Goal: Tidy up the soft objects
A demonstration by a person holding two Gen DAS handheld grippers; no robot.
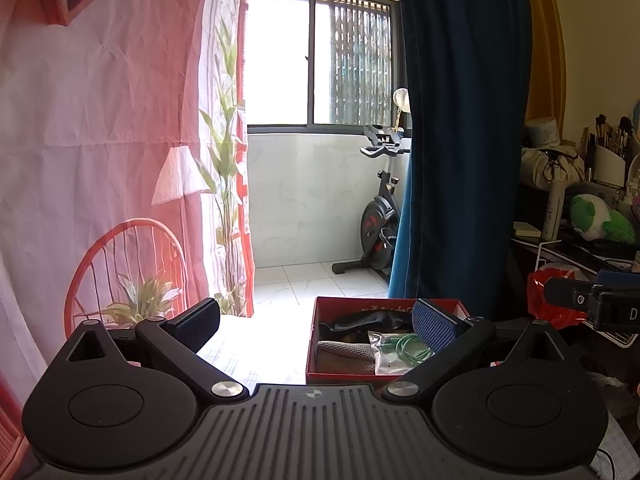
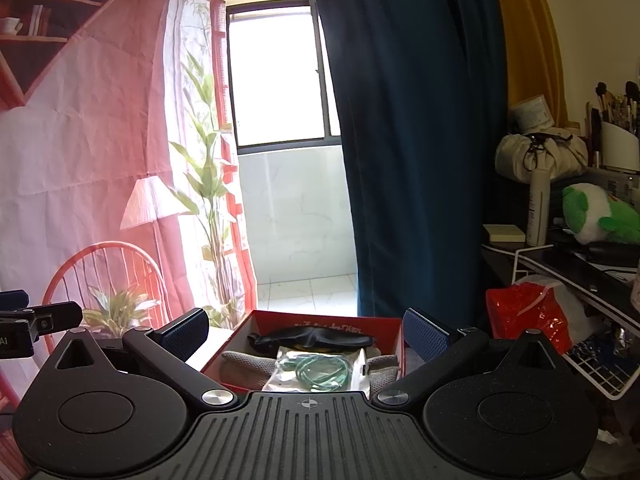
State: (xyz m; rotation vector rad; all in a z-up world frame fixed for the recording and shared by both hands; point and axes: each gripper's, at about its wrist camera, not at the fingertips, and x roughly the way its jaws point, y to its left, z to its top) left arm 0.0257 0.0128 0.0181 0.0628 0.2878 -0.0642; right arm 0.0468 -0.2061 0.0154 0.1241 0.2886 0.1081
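Left gripper (image 1: 316,326): matt black plastic, ribbed base, blue dimpled rubbery finger pads (image 1: 434,326), brushed metal pivot pins. Right gripper (image 2: 306,334) same build. Red box (image 2: 384,326): matt cardboard. Inside it, grey knit cloth (image 2: 244,364), glossy clear plastic bag (image 2: 316,372), smooth black item (image 2: 308,340). Far right: crinkly glossy red plastic bag (image 2: 528,312), white coated wire rack (image 2: 592,372), fuzzy green-white plush (image 2: 600,216).

Both tools are matte black plastic. The left claw (image 1: 316,322) has two angled arms pinned with silver round screws, blue dimpled pads (image 1: 434,326) on its fingertips, a ribbed grey deck with a small crosshair mark, and round discs either side. The right claw (image 2: 306,334) is built alike.
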